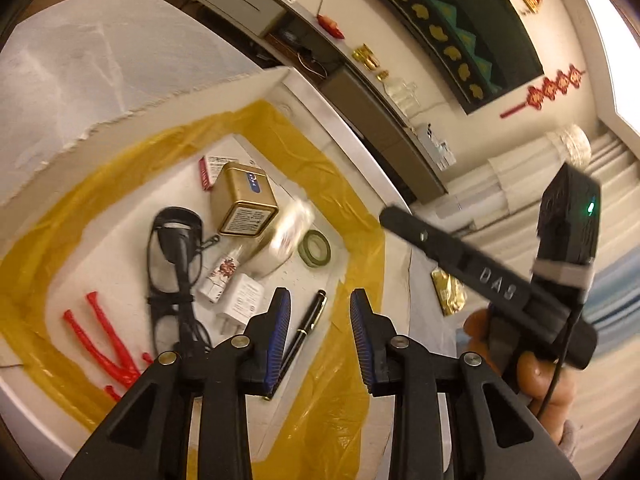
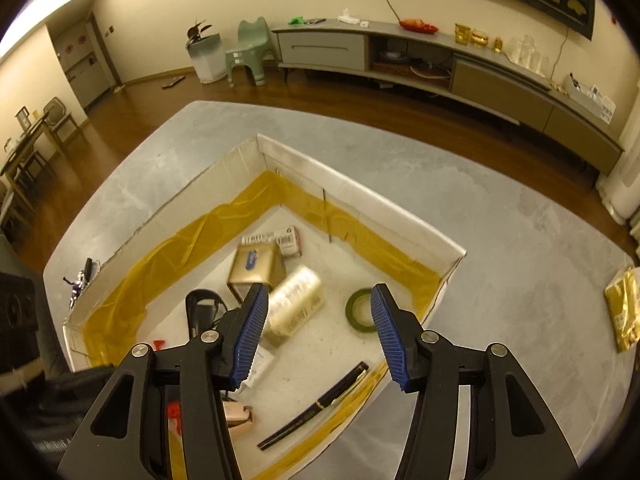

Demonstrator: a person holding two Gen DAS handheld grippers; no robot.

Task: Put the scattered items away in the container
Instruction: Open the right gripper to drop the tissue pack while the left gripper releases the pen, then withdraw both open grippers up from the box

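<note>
A white cardboard box (image 1: 160, 120) lined with yellow tape holds several items. Among them are a gold tin (image 1: 244, 204), black glasses (image 1: 172, 264), red straws (image 1: 104, 336), a white charger (image 1: 240, 300), a green tape roll (image 1: 315, 248) and a black pen (image 1: 304, 336). A pale cylinder (image 2: 296, 304) shows blurred beside the tin (image 2: 256, 268), inside the box (image 2: 360, 200). My right gripper (image 2: 319, 296) hovers open above it, holding nothing. My left gripper (image 1: 319, 300) is open over the pen at the box's near side.
A gold foil packet (image 2: 622, 308) lies on the grey table outside the box, to the right. A small dark object (image 2: 82, 276) sits by the box's left wall. A hand (image 1: 532, 372) holds the other tool's black housing (image 1: 492, 288) at the right of the left wrist view.
</note>
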